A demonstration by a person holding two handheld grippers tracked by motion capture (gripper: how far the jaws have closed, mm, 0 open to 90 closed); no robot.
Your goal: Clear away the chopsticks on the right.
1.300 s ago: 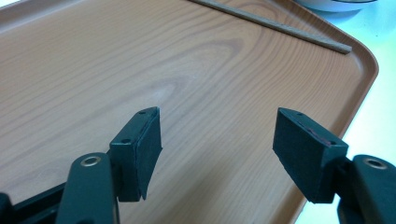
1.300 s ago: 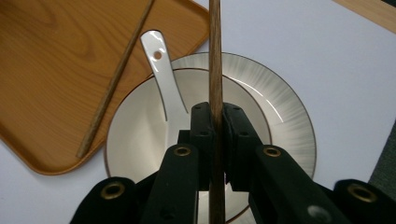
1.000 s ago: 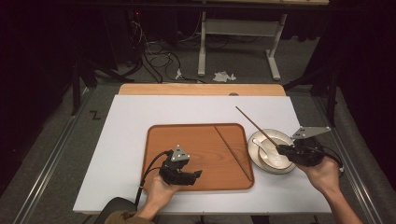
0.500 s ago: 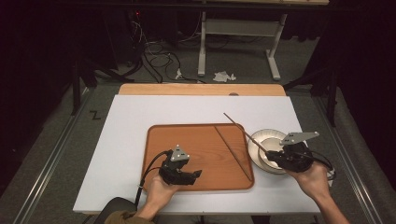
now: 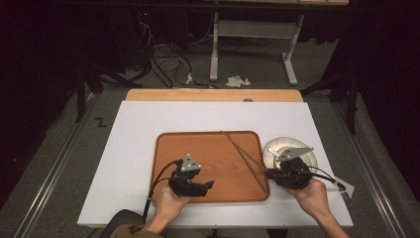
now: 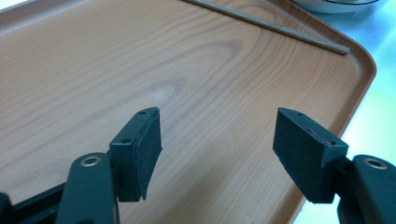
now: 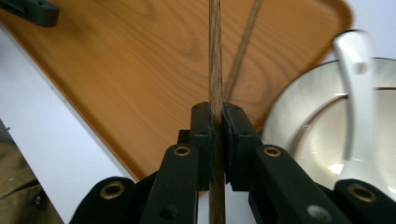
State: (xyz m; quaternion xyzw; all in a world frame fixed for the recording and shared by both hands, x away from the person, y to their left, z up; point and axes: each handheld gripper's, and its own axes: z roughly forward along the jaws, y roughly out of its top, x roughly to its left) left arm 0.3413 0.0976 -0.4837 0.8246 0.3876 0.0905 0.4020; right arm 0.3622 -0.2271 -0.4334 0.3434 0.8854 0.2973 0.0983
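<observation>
- Holding a wooden chopstick (image 7: 215, 56), the right hand-held gripper (image 7: 215, 140) has its jaws clamped on the stick near its lower end; the shaft runs forward over the right part of the wooden tray (image 5: 208, 148).
- Left hand-held gripper (image 6: 217, 135): jaws spread wide, empty, low over the near part of the tray.
- A second chopstick (image 6: 266, 23) lies flat on the tray along its right side, just beside the held one.
- A white bowl (image 7: 308, 126) with a white ceramic spoon (image 7: 352, 88) in it stands on the white desk (image 5: 138, 129), just right of the tray.
- Handling judgement: the chopstick is light, stiff and thin, with a smooth surface that may rotate or slip between the pads. Grip it across the shaft, squarely between the pads.
- Change from the earlier frame: the right hand-held gripper has moved left from over the bowl towards the tray edge, and the held chopstick has swung from pointing up-left over the desk to lying low over the tray. The left hand-held gripper has not moved.
</observation>
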